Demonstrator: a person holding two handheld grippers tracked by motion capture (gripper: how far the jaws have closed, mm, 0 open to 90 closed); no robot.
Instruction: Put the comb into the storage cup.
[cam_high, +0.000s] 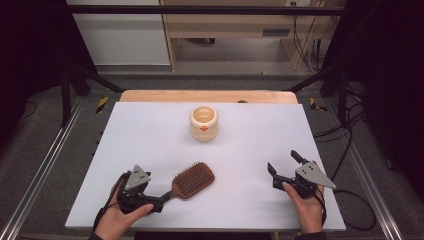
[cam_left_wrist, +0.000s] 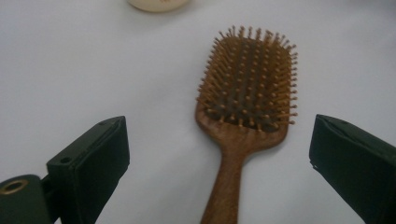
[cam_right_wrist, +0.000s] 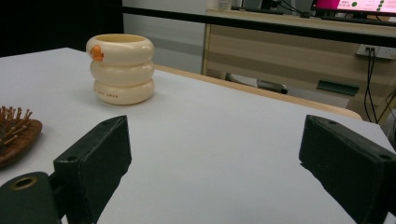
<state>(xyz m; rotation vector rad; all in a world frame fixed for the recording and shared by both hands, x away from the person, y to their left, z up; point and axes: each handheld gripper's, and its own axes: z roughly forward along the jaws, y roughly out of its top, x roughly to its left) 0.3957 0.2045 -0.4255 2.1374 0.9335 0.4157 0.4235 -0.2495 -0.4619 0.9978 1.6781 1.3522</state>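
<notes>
Reaching for the hairbrush (cam_high: 193, 179) is the step I judge to be in hand: my left gripper (cam_high: 165, 196) sits by the near left corner of the table (cam_high: 260, 150) with jaws spread on either side of the handle, not pressing it. Next I should ease forward and close squarely on the handle. My right gripper (cam_high: 284, 163) waits spread and empty near the right edge. Count: one hairbrush, bristles up, and one cream ringed cup (cam_high: 203, 123) toward the far edge.

Beyond the white table (cam_high: 150, 130), a wooden desk (cam_high: 225, 25) stands on grey floor (cam_high: 240, 65); cables (cam_high: 305, 50) hang beside it.
</notes>
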